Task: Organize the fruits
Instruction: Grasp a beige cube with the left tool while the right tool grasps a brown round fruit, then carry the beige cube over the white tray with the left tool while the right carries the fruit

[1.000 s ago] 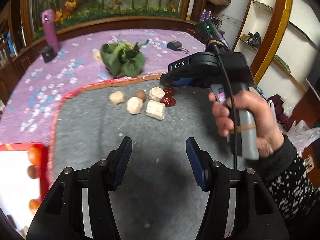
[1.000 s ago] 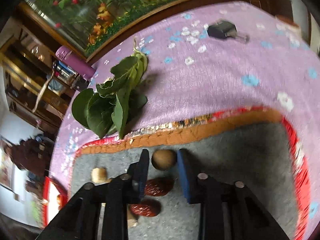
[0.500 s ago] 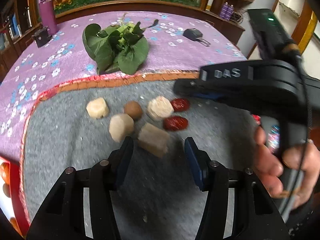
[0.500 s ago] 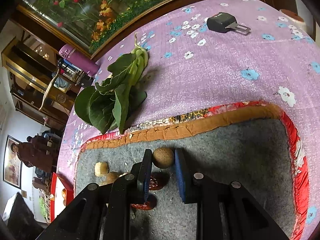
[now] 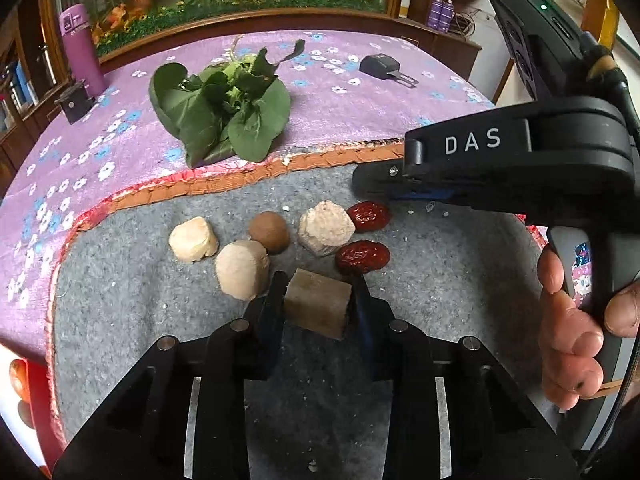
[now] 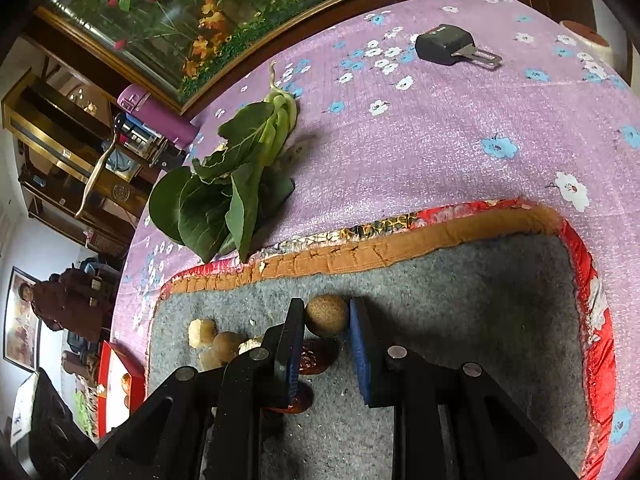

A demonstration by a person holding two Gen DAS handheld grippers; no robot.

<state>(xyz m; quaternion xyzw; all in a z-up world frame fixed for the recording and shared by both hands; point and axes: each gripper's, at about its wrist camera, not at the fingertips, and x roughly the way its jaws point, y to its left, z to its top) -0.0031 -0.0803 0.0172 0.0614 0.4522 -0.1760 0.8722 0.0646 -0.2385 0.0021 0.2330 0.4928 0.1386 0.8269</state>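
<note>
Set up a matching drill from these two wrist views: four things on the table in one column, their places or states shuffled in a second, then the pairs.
Things
1. tan block
2. brown round fruit
3. leafy greens
4. red dates

Places
A. on the purple flowered cloth
B. between the closing left gripper jaws
C. clamped in the right gripper
D. lying free on the grey mat, right of the pale chunks

Pairs: 1-B, 2-C, 3-A, 4-D

A red tray (image 5: 34, 384) of round fruit is cut off at the edge.
</note>
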